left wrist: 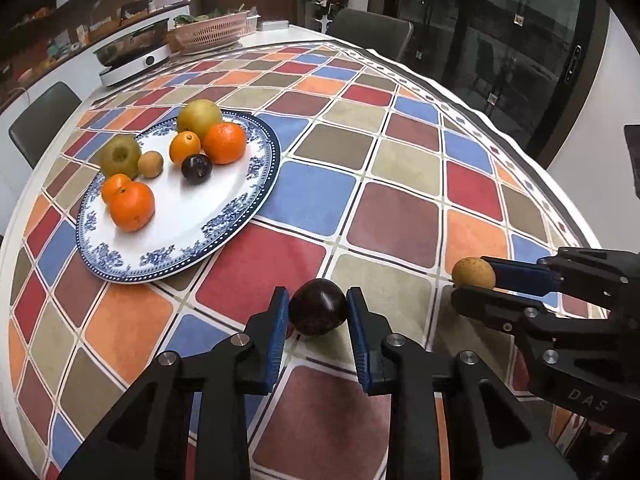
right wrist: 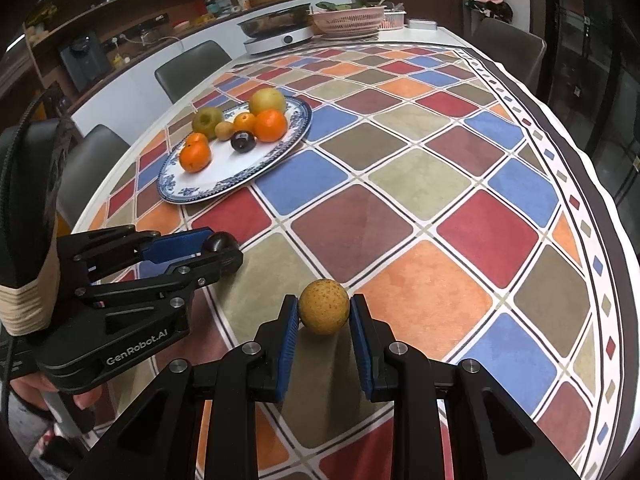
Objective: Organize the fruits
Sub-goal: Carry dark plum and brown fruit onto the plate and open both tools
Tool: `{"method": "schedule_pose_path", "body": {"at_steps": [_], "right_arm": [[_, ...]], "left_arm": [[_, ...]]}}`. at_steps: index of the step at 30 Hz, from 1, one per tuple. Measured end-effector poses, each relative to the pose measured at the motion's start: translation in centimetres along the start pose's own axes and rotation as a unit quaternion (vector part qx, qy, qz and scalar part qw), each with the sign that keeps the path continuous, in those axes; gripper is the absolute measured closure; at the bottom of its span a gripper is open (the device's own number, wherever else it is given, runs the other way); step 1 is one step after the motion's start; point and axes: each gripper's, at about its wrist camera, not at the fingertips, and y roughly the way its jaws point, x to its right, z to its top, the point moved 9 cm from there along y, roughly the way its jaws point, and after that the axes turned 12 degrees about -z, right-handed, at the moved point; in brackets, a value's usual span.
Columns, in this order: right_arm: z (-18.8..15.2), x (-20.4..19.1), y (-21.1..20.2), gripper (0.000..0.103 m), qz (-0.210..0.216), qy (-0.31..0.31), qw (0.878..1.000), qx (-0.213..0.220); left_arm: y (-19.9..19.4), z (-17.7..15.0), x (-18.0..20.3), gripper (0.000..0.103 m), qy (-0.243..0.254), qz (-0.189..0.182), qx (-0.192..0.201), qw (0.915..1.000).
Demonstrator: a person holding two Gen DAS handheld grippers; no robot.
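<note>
Most of the sorting looks done, judging by the layout: the white oval plate with a blue patterned rim on the far left of the checked, many-coloured table already carries seven fruits, and only two are off it, both on the near part of the table and well apart from the plate. On the plate sit a large yellow-green pear at the far edge, a greenish apple to its left, a small brown round fruit just beside the apple, a small orange, a bigger mandarin, a dark plum in front of them, and a nearer mandarin with another orange fruit partly hidden behind it. The left gripper has its blue-padded fingers closed against a dark purple, glossy round plum, smooth and unmarked, which appears to rest on the table. The right gripper stands to the right, its fingers pressed on either side of a small tan, brown-speckled round fruit with a dull, rough-looking skin, also low at the table. What seems left is to carry these two over to the plate, where open space shows on its near right part.
</note>
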Motion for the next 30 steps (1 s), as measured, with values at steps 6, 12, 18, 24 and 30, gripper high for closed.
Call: {"method": "schedule_pose_path", "body": {"at_steps": [6,12,18,24,30], "right_arm": [[0.5,-0.7,-1.1,0.076,0.006,-0.006,1.0,0.01],[1.1,-1.8,-2.5,0.076,0.015,-0.015,0.999,0.024],[2.1,-3.1,-4.1,0.076,0.024,-0.025,0.998,0.042],[3.1,-4.7,-5.2,0.076,0.036,-0.038,0.997,0.057],[4.2,-6.4,-5.5,0.076,0.042,-0.057,0.995,0.066]], "left_arm": [[-1.8,-0.1,0.2,0.073,-0.005,0.0,0.012,0.9999],[-4.2,0.0,0.0,0.073,-0.011,0.006,0.033,0.9994],[-6.7,-0.2,-0.5,0.073,-0.02,0.013,0.055,0.9982],[-8.8,-0.4,-1.5,0.073,-0.026,0.027,0.073,0.9966],[-10.3,0.2,-2.9,0.073,-0.028,0.041,0.09,0.9947]]}}
